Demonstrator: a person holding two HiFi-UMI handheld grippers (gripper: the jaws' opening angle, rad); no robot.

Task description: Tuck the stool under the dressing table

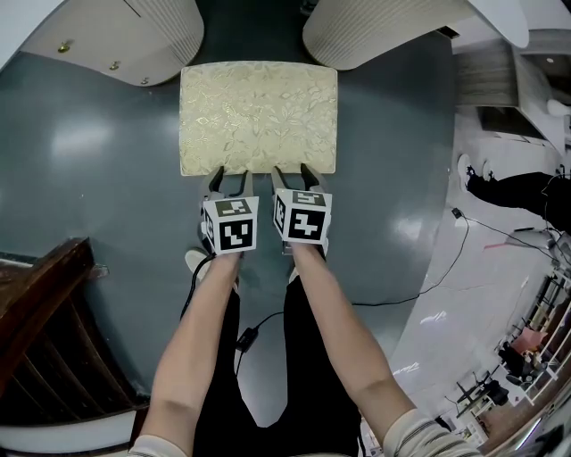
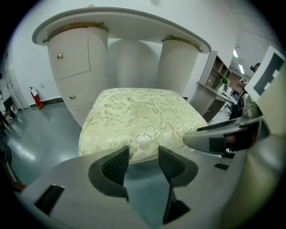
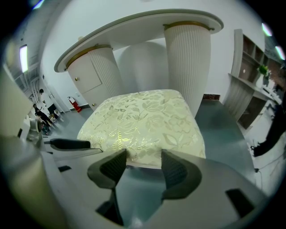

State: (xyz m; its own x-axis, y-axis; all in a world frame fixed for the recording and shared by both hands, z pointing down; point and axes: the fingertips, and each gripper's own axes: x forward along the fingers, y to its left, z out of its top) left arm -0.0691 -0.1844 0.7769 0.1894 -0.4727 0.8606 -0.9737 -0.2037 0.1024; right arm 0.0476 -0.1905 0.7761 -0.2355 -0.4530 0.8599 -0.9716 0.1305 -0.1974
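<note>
The stool (image 1: pixel 259 116) has a cream, leaf-patterned cushion and stands on the grey floor in front of the white dressing table (image 1: pixel 134 36). Its far edge reaches the gap between the table's two ribbed pedestals. My left gripper (image 1: pixel 230 179) is open at the cushion's near edge, with only floor between its pads. My right gripper (image 1: pixel 297 175) is open beside it at the same edge. In the left gripper view the cushion (image 2: pixel 138 120) fills the middle, just beyond my left gripper (image 2: pixel 143 162). In the right gripper view the cushion (image 3: pixel 143 125) lies just beyond my right gripper (image 3: pixel 141 165).
A dark wooden piece of furniture (image 1: pixel 45 339) stands at the lower left. A black cable (image 1: pixel 428 277) runs over the floor on the right. The table's right pedestal (image 1: pixel 375 27) and left pedestal (image 1: pixel 125 40) flank the gap. A shelf unit (image 3: pixel 250 76) stands further right.
</note>
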